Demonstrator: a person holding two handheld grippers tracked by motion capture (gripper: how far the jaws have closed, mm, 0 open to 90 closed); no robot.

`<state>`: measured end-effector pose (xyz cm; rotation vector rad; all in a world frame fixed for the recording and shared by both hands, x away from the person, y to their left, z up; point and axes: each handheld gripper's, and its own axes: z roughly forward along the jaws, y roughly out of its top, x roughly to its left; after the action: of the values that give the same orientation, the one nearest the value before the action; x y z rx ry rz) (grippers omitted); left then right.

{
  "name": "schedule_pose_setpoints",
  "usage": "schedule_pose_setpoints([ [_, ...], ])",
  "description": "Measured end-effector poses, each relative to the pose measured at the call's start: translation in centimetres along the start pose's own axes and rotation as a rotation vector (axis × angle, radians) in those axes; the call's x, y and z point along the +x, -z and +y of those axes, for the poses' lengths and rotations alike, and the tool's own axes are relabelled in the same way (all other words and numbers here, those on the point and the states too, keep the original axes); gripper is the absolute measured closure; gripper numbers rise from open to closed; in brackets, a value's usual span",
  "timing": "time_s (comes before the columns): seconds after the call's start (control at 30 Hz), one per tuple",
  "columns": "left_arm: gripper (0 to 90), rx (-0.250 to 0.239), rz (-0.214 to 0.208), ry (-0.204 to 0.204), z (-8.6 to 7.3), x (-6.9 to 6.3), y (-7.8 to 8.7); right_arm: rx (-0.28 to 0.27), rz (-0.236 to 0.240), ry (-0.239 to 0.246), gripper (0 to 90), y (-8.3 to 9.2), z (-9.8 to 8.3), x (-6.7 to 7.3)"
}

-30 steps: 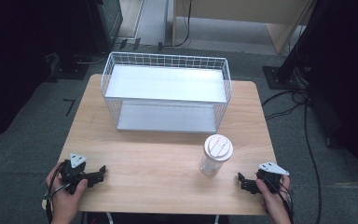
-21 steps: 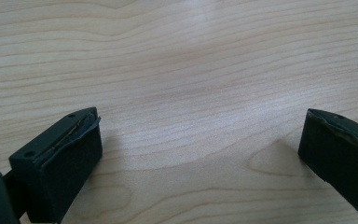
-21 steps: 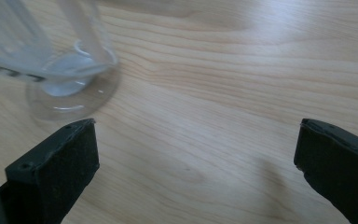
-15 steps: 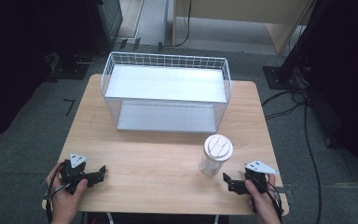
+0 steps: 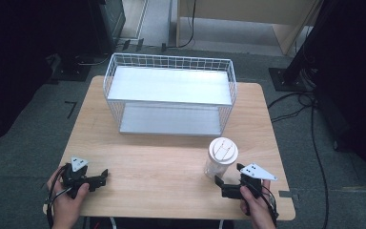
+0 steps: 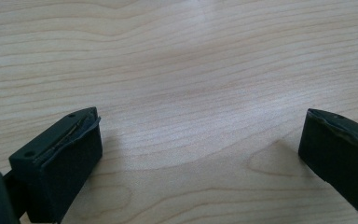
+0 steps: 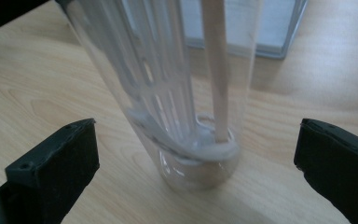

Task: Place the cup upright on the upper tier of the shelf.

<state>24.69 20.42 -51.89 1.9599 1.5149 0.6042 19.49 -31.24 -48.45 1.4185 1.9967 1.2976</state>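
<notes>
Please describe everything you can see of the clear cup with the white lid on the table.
The clear cup looks like thin transparent plastic, taller than wide, narrowing toward its base. A round white lid with faint reddish marks closes it. It stands upright on the wooden table, in front of the wire basket's right end. The right gripper view shows ribbed walls and a pale stick inside reaching the bottom. The right gripper is close, its jaws open either side, not touching it.

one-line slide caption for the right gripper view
Open right tongs flank the base of a clear plastic cup on the wooden table.
</notes>
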Motion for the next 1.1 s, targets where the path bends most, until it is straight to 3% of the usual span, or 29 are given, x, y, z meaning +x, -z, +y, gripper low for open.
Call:
schedule_pose_setpoints([
  [0.27, 0.0, 0.0, 0.0, 0.0, 0.0, 0.0, 0.0, -0.083, 0.011, 0.025, 0.0, -0.4, 0.7, 1.6],
  [0.47, 0.0, 0.002, 0.003, -0.002, 0.0, 0.0, 0.0, -0.155, 0.0, 0.018, 0.0, -0.7, 1.1, 1.9],
  [0.7, 0.0, 0.001, 0.001, -0.001, 0.0, 0.0, 0.0, -0.218, -0.017, 0.046, 0.0, -1.1, 1.8, 2.4],
  [1.1, 0.0, 0.0, -0.004, 0.0, 0.0, 0.1, 0.0, -0.255, -0.085, 0.026, 0.0, -2.7, 2.7, 2.9],
])
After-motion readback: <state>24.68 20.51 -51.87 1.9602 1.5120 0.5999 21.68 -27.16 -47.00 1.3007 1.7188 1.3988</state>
